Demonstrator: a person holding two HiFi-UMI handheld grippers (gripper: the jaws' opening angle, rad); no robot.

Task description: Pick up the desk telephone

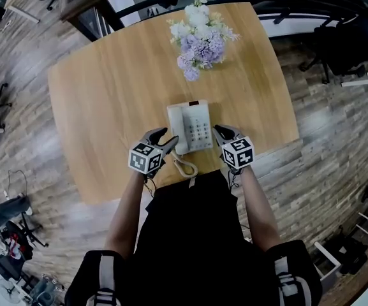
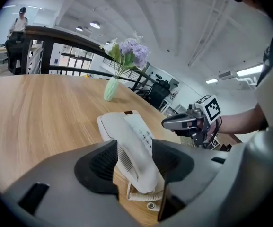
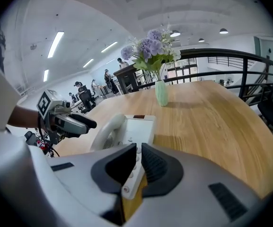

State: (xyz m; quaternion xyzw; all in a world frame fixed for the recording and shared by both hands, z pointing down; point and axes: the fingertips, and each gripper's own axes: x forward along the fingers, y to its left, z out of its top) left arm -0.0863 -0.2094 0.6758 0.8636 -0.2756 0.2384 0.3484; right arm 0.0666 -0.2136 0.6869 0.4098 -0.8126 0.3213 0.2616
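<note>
Head view: the phone [image 1: 193,127] sits flat on the table [image 1: 107,107], close to the near edge, with flowers [image 1: 199,37] at the far side. The left gripper [image 1: 166,139] is in at the phone's left side, over the handset [image 1: 176,131], and the right gripper [image 1: 224,134] is at the phone's right edge. A curly cord [image 1: 185,166] trails off the phone toward the person.

Left gripper view: the jaws stand apart, about half open, and the handset [image 2: 131,155] lies right between them, in its cradle on the phone. The pads sit close on either side of it, but I can't tell whether they press. The cord [image 2: 145,197] coils just below. Across the phone, the right gripper [image 2: 171,123] points in with its jaws together. The vase [image 2: 110,89] stands well beyond.

Right gripper view: the jaws are all but closed, with only a thin slit between the pads and nothing gripped. The phone's [image 3: 136,129] near edge and keypad show through the slit, just under the tips. The left gripper [image 3: 86,123] is over by the handset [image 3: 105,131].
</note>
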